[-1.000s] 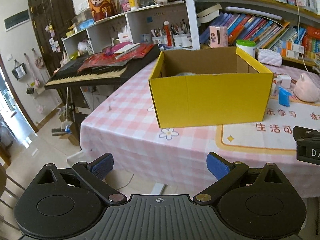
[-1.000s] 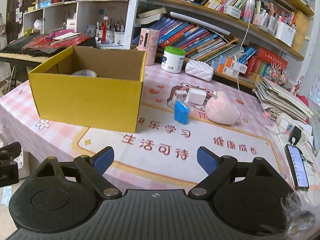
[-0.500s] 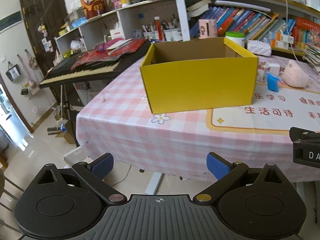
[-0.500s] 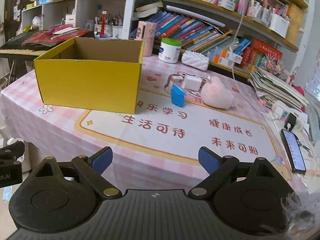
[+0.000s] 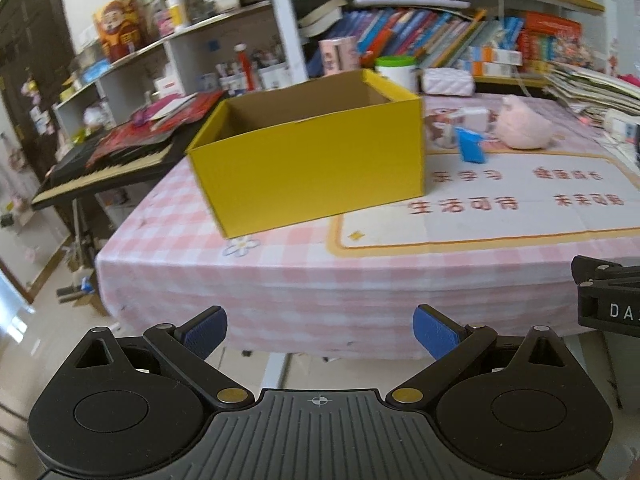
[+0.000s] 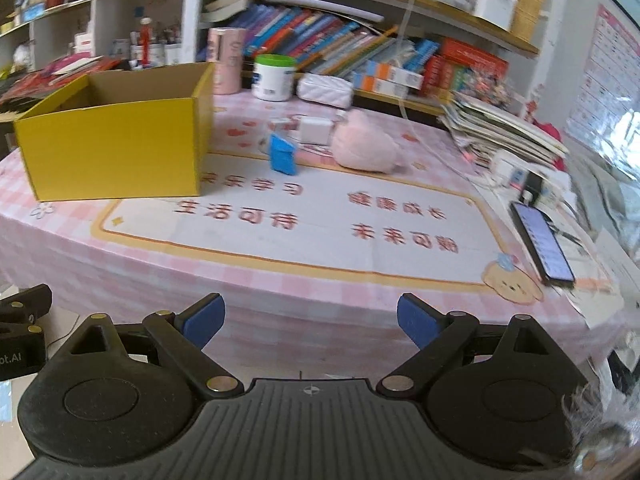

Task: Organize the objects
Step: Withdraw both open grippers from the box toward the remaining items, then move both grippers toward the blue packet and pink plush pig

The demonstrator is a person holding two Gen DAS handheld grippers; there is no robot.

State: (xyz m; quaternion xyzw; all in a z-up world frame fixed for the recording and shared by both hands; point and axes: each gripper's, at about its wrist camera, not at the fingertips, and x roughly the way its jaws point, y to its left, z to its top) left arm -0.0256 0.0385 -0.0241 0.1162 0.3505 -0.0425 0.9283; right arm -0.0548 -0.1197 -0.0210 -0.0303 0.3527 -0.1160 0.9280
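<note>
**Right wrist view: loose items lie ahead, beyond the table edge**

Right gripper [image 6: 310, 318] and left gripper [image 5: 320, 328] both hang spread, empty. Farther, blue box [image 6: 282, 157], white charger [image 6: 314, 130] and pink plush [image 6: 366, 146] sit right of yellow box [image 6: 112, 152], nearer the right gripper.

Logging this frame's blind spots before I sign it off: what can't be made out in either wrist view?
- Yellow box contents: both views, the near wall hides the floor.
- White items behind the blue pack: right wrist view, too small and blurred to identify.
- Phone screen text: right wrist view, too small.
- Right gripper: cut off by the left wrist view's right edge.
- Shelf book titles: both views, motion blur.
</note>
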